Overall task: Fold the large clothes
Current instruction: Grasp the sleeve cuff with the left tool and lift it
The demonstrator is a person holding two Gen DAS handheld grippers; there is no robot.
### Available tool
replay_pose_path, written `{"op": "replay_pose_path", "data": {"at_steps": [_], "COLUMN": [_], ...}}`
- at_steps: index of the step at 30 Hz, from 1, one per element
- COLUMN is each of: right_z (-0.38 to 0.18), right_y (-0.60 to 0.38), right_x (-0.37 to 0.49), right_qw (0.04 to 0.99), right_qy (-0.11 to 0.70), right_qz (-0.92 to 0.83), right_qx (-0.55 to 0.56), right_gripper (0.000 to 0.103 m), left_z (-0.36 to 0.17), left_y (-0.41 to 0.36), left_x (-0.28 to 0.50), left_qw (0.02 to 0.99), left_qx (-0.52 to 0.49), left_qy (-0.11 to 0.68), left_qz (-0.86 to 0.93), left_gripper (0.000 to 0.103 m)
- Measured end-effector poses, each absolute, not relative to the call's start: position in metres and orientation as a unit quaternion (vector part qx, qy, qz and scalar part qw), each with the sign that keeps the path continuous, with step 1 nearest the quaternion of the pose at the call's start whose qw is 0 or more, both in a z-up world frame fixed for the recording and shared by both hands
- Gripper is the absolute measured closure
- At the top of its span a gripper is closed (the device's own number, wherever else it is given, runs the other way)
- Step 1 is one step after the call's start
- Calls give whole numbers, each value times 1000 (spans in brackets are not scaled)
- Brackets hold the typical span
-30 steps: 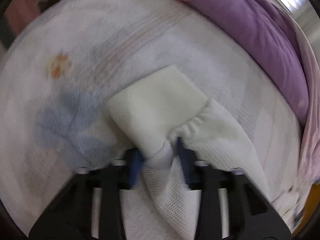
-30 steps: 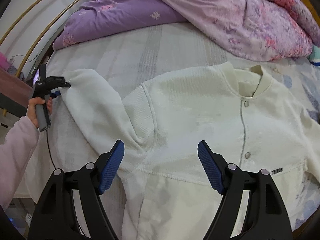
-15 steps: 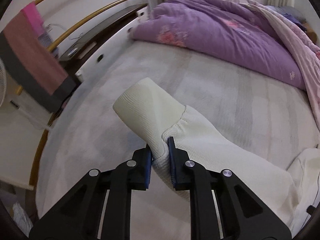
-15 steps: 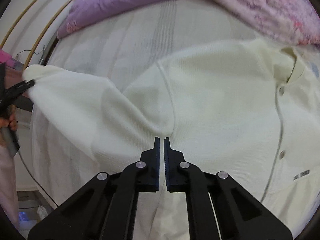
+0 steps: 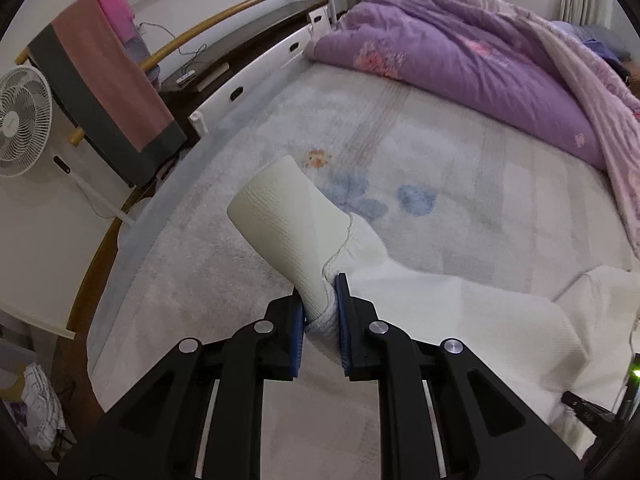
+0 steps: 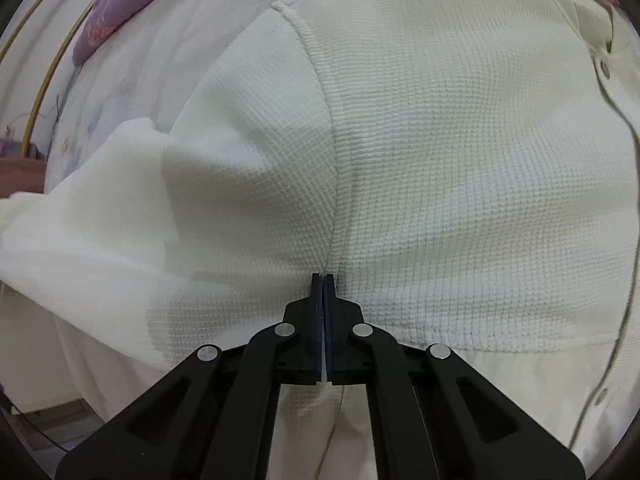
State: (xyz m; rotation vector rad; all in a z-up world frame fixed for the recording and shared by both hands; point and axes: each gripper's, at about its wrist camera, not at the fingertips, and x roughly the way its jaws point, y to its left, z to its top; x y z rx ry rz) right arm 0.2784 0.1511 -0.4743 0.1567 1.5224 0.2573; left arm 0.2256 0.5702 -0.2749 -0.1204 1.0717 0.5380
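Observation:
A cream waffle-knit jacket (image 6: 460,152) lies front-up on the bed. Its sleeve (image 5: 440,304) is lifted off the sheet, and my left gripper (image 5: 320,300) is shut on the sleeve's ribbed cuff (image 5: 288,220), which sticks up past the pads. In the right wrist view my right gripper (image 6: 322,280) is shut, jaws together, with its tips low against the fabric at the armpit seam (image 6: 332,184), where sleeve meets body. Whether any cloth is pinched there cannot be told. The raised sleeve (image 6: 80,208) stretches away to the left.
A purple quilt (image 5: 480,60) is heaped at the bed's far end. Past the left bed edge stand a curved wooden rail with pink and grey towels (image 5: 104,80), a white fan (image 5: 20,120) and a dark sideboard (image 5: 240,52). The pale patterned sheet (image 5: 460,200) lies beyond the cuff.
My left gripper has risen with the cuff, lifting the sleeve off the sheet. My right gripper closed from wide open and dropped onto the jacket at the armpit seam.

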Motion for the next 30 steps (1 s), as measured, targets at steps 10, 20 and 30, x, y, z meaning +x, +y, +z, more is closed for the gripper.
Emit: {"op": "replay_pose_path", "data": {"at_steps": [10,20,30], "right_z": [-374,-275,-217], "right_y": [112,-6,-180], "right_x": [249,227,188], "right_qw": [746,803,846], "right_qy": [632,542,479], "right_qz": [191,188,119], "right_qx": [93,161,203], "right_gripper": [101,101,101], "left_z": [-206,-157,-156], "left_y": [491,307,57], "left_x": [223,236,249], "left_qw": [862,891,902], "left_qx": [1,69,144], "left_qy": [464,433,407], "left_qz": [203,118,-9], "left_gripper": [89,89,89]}}
